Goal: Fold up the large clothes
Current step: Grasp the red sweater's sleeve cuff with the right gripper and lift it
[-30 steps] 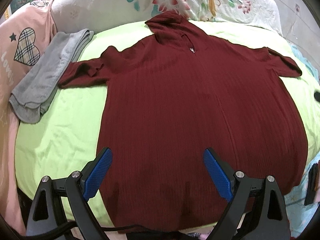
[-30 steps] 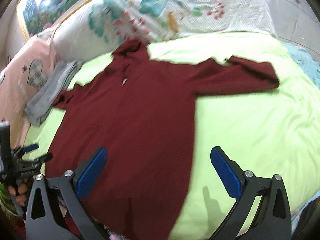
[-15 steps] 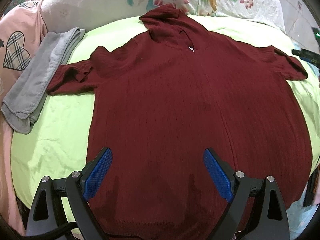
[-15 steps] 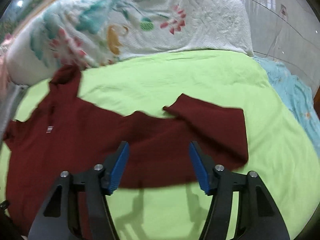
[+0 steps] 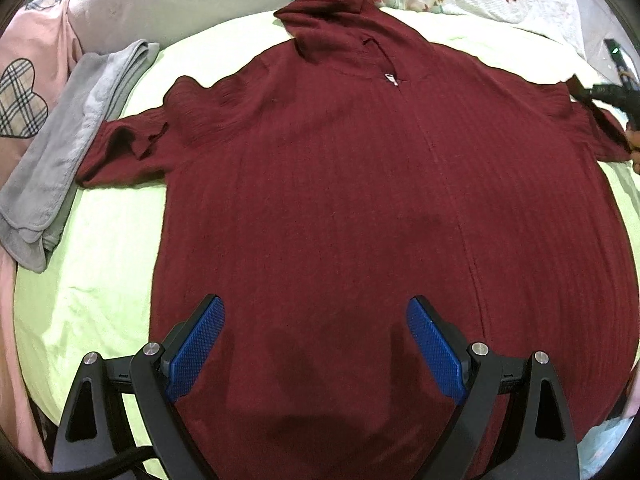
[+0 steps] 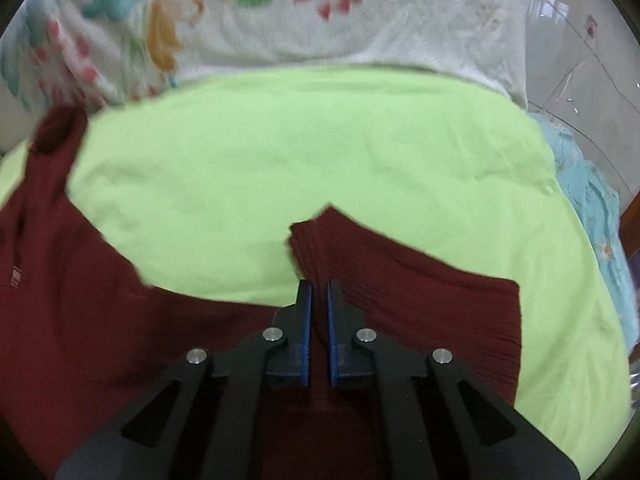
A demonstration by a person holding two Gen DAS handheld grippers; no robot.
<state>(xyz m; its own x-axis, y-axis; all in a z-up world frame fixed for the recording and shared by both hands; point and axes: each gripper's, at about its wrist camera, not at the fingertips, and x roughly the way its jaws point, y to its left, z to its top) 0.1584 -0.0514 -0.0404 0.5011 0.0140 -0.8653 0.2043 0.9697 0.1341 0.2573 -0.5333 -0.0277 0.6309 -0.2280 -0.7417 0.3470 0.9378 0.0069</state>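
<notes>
Left hand-held gripper (image 5: 315,334) held low over the hem end of the sweater (image 5: 360,200), jaws spread wide, blue cross-hatched pads (image 5: 198,344) clear of the cloth, nothing between them. Right hand-held gripper (image 6: 317,320) angled down onto the sleeve (image 6: 420,296), jaws pressed nearly together and pinching a ridge of the sleeve's knit near its bunched upper edge. Sweater is dark red, fine vertical rib, hooded, small white tag at the neck; lies flat and face up across the middle of the bed, hood toward the head end, sleeves out to both sides. Sheet (image 6: 320,152) lime green, smooth, lightly creased. Folded grey cloth (image 5: 68,148) at the bed's left edge, touching the other sleeve's cuff. Floral quilt (image 6: 280,20) bunched along the head end.
</notes>
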